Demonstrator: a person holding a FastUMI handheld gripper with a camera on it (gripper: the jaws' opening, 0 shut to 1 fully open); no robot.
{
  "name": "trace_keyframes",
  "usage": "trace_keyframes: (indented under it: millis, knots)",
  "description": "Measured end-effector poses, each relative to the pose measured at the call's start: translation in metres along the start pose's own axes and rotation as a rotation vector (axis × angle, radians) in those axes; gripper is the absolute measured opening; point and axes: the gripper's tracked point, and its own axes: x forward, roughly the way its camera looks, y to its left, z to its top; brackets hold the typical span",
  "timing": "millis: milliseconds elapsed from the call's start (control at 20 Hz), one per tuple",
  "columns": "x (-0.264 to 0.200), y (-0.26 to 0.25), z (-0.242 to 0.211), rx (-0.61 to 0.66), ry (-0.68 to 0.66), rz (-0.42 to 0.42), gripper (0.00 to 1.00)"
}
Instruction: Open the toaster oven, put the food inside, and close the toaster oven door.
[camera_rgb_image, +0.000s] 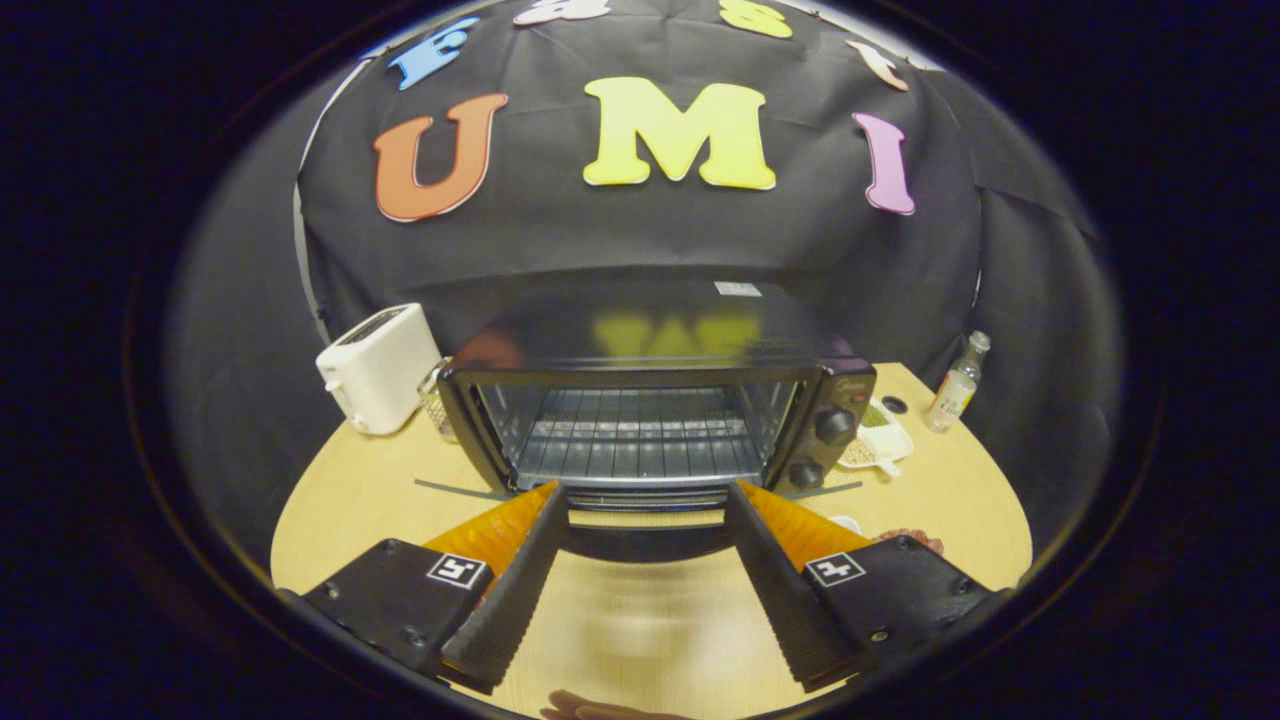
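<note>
Oven (650, 400), door (645, 535) down: we log it just ahead of the tongs (645, 495), square to us on the table (960, 490).

Tongs: fingers spread wide, nothing between them but the lowered door's near edge and bare tabletop. They hold nothing.

Door: dropped flat toward us, its dark front edge lying between the fingertips. We judge it stiff, hinged at the bottom and light to swing; the near edge, where a handle would sit, is the place to lift from, though we cannot make out the handle itself.

Rack (640, 440): wire bars inside the cavity, bare as far as we can tell. We judge it rigid and a steady shelf for food.

Knobs (833, 425): two, on the right panel of the oven.

Food: something reddish (915, 538) peeks beside the right finger, too hidden to name. A white dish (880, 440) with green and tan contents sits right of the oven; we cannot tell which is meant for loading.

Far left: white toaster (380, 368). Far right: small clear bottle (957, 385).

Step, by our judgement: door open, food not yet inside.
</note>
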Motion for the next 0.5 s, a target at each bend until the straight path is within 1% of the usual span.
trace_keyframes:
  millis: [150,350,500]
  knots:
    - [-0.002,-0.002,-0.026,0.002,0.067,0.008,1.0]
    - [-0.004,-0.004,-0.043,0.012,0.096,0.045,1.0]
    - [-0.005,-0.005,-0.07,0.009,0.178,0.065,1.0]
